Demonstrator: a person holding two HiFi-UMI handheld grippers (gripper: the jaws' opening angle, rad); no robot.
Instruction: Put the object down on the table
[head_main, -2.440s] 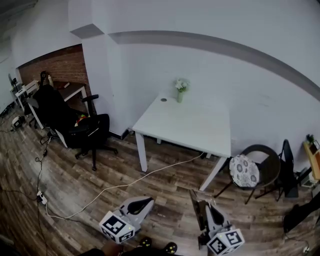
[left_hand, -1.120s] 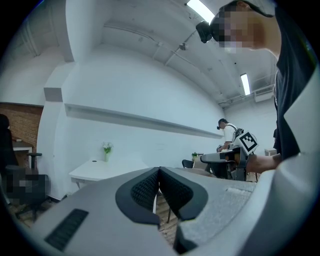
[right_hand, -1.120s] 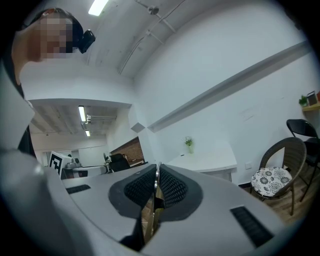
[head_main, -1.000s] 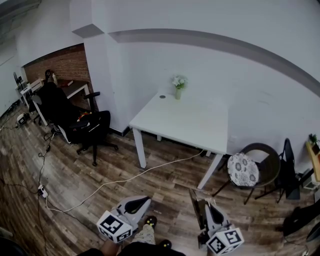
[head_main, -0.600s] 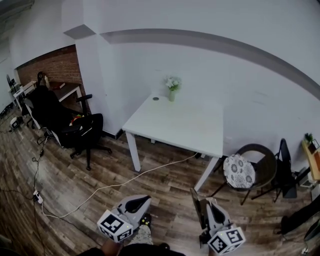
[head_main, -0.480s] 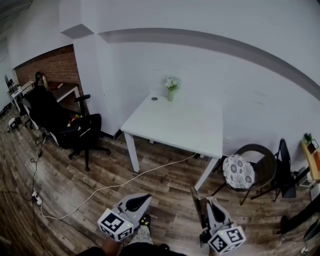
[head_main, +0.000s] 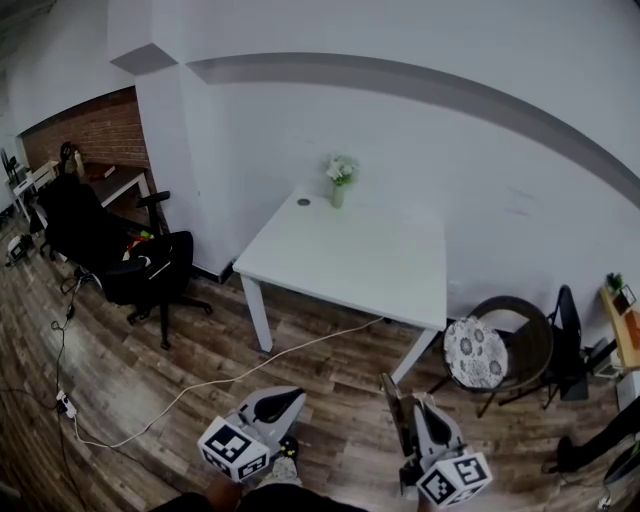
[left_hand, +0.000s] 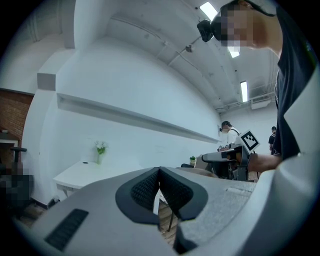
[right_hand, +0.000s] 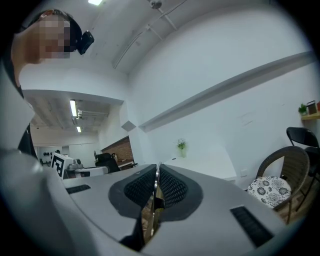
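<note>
White tabletop (head_main: 370, 262) by the wall (head_main: 400, 130) sits well ahead across wood floor (head_main: 340, 400); right gripper (right_hand: 158, 172) pinches a thin flat dark sheet (right_hand: 151, 212) edge-on, probably light, stiffish, slippery, so hold the edge and lay it flat; left gripper (left_hand: 159, 172) closed, empty.

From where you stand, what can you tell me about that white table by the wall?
The white table has a plain square top on slim white legs and stands level beside the pale wall. A small vase of flowers and a little dark round thing sit at its far corner. A pale cable crosses the floor beneath.
</note>
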